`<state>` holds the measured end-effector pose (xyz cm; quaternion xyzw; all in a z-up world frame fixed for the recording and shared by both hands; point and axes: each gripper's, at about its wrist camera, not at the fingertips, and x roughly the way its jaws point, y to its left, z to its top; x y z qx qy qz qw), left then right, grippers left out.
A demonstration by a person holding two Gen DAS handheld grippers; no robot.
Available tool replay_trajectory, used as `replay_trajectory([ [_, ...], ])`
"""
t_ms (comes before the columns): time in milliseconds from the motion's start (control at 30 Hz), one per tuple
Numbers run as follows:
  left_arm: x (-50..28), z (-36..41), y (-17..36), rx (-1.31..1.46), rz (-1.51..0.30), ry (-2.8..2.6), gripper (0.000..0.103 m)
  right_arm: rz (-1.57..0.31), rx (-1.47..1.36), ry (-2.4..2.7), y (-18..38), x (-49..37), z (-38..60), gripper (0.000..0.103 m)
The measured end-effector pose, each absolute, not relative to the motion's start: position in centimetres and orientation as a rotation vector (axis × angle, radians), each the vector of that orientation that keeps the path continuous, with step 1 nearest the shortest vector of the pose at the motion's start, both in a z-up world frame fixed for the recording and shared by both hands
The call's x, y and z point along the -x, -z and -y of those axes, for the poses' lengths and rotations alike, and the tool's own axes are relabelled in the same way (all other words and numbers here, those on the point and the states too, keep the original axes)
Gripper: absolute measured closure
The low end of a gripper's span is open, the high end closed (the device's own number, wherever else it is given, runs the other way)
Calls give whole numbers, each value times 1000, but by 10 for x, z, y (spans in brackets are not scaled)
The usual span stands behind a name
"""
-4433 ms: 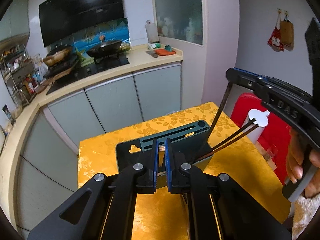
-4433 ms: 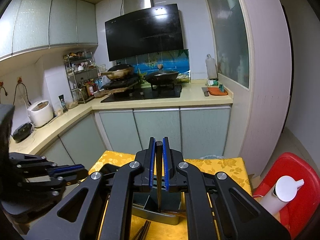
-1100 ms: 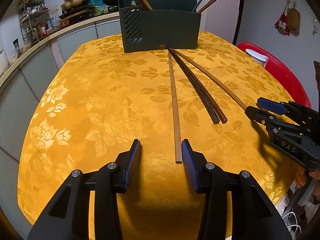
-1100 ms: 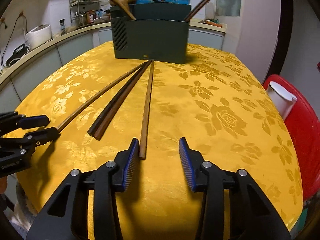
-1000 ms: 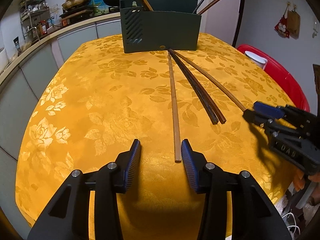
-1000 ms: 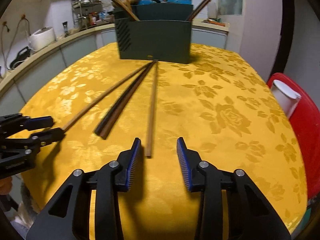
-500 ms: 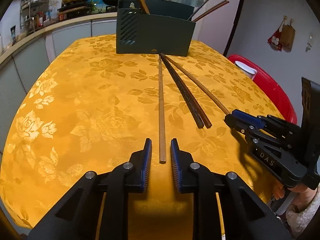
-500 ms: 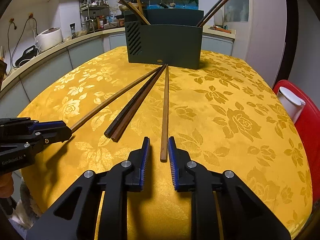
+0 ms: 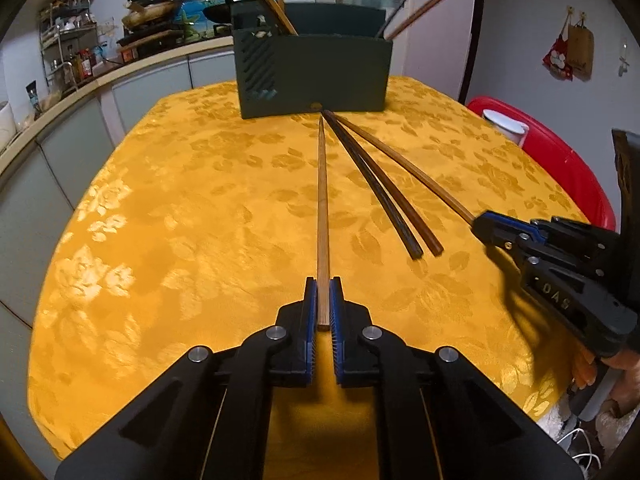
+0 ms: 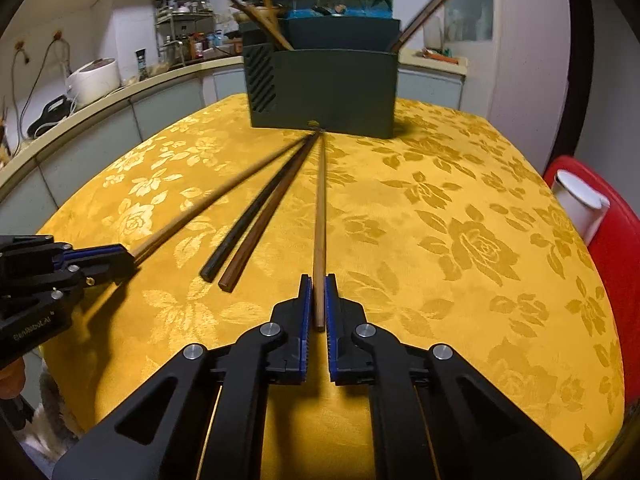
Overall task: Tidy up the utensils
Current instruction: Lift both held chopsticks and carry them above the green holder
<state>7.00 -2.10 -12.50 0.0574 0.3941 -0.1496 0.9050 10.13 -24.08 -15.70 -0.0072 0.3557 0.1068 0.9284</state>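
Now both hand-held grippers angled down, each clamping one chopstick: left hand-held gripper [image 9: 323, 305], right hand-held gripper [image 10: 318, 300].

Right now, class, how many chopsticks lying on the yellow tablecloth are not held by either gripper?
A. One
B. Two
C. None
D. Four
B. The left gripper and the right gripper each clamp one light chopstick, leaving only the dark pair lying free between them.
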Motion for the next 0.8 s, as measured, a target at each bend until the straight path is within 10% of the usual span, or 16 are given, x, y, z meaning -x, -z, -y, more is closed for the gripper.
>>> replay_trajectory([
  [800,-94,5,-29,-121,-515,347,97,-415,-78,-270,0,-101,285,96],
])
